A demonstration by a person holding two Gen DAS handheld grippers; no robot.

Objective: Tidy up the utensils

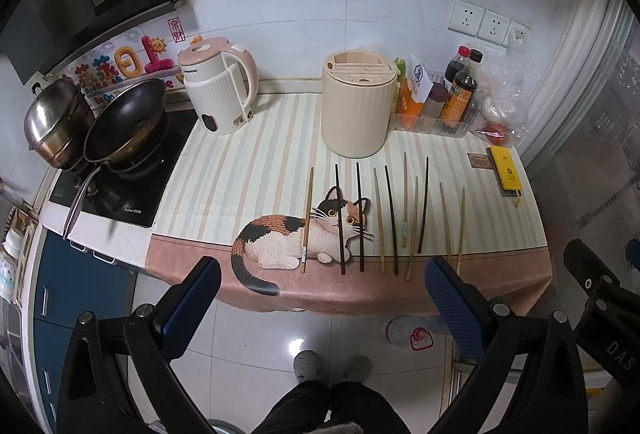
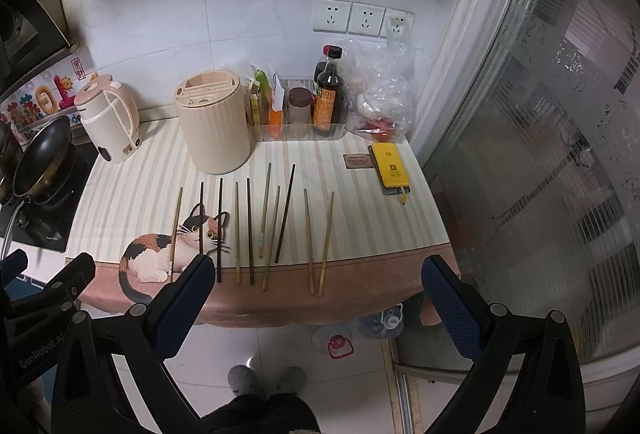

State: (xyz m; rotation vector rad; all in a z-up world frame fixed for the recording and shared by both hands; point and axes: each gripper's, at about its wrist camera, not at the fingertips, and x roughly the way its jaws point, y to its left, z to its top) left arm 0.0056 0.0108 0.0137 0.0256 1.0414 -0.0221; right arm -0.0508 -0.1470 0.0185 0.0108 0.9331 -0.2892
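Left gripper (image 1: 322, 272): right up at the lens, both blue-padded fingers spread wide, nothing between them, hanging off the front edge of the mat, clear of everything.
Right gripper (image 2: 318, 272): same deal, fingers far apart and empty, parked in front of the mat's pink border.
Mat (image 1: 224, 170): striped cloth with a calico cat print, covers the counter; everything below is placed relative to it.
Chopsticks (image 1: 394, 220): ten loose sticks lying on the mat's front half, all pointing roughly front to back, side by side with gaps. A few are dark, the rest pale bamboo. The leftmost ones lie across the cat print, the two rightmost sit close to each other near the mat's right side.
Holder (image 1: 358, 104): cream ribbed cylinder with slots in the top, upright at the back middle of the mat, just behind the chopsticks. Can't see anything in the slots.
Kettle (image 1: 220, 90): pink and white, back left of the mat.
Bottles (image 1: 460, 90): sauce bottles and jars in a clear tray, back right of the mat, beside the holder.
Phone (image 1: 506, 172): yellow case, flat at the mat's right edge.
Wok (image 1: 124, 120): on the cooktop left of the mat, steel pot next to it.
Person: slippers and dark trousers on the tile floor, in front of the mat.
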